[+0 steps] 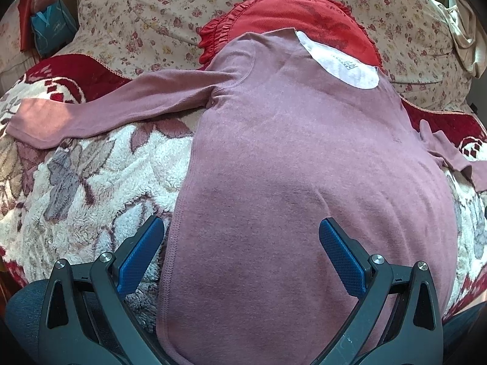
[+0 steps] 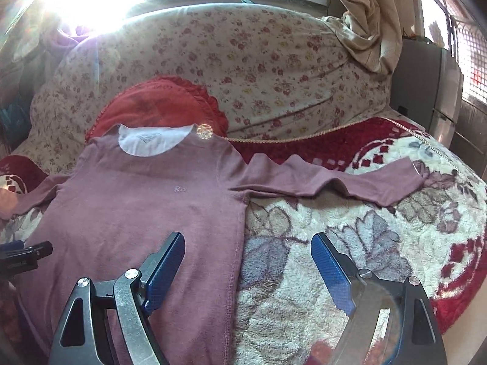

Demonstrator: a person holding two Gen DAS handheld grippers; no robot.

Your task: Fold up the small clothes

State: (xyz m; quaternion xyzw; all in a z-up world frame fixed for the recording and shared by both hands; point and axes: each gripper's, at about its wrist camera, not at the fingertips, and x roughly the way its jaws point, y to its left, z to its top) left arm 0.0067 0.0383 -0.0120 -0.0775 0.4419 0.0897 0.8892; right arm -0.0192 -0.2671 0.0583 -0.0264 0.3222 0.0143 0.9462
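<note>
- Presently we find the mauve long-sleeved shirt [image 1: 289,158] spread flat, front up, on the fleecy floral blanket [image 1: 100,182], its white-lined neck opening [image 1: 338,57] pointing away from us.
- We note the neckline resting against a red frilled cushion [image 1: 304,21], with a floral-print quilt [image 2: 258,60] behind it.
- We record both sleeves extended outward: the left sleeve [image 1: 91,112] and the right sleeve [image 2: 334,179] lie on the blanket.
- We observe the left gripper [image 1: 242,243] with jaws wide apart, holding nothing, straddling the shirt's left side seam near the hem.
- We observe the right gripper [image 2: 248,258] likewise spread wide and empty, straddling the right side seam.
</note>
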